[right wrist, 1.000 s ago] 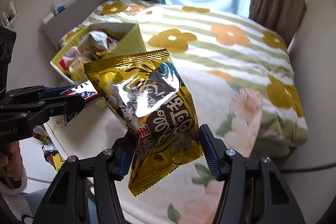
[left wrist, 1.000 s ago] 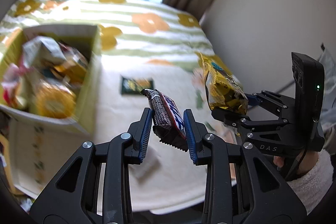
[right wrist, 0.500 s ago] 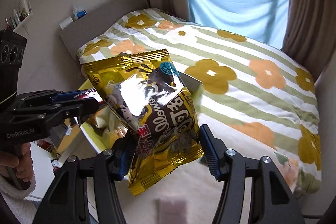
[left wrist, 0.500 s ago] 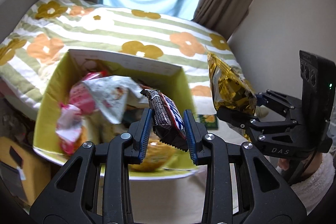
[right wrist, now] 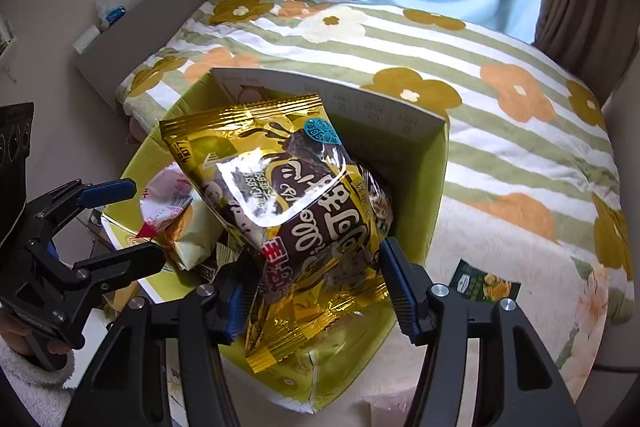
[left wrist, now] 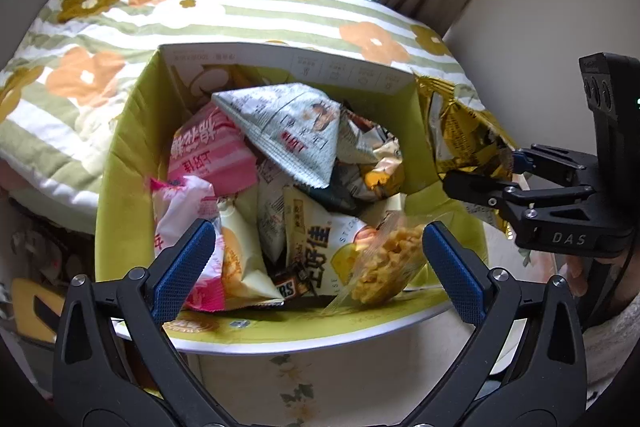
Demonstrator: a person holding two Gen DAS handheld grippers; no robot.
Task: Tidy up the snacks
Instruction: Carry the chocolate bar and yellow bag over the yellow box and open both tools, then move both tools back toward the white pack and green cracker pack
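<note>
Left gripper (left wrist: 314, 253), spread wide and empty, is poised above the well-filled green box (left wrist: 132, 131), whereas the gold snack bag (right wrist: 280, 203), clamped in the right gripper (right wrist: 316, 287), and one green packet (right wrist: 486, 285) remain unboxed.

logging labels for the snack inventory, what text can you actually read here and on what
"DAS": side of the right gripper.
"ERS": end of a brand name on the chocolate bar in the box.
Chinese print on the gold bag and pink packet: not transcribed.
Box rim print: too small.
</note>
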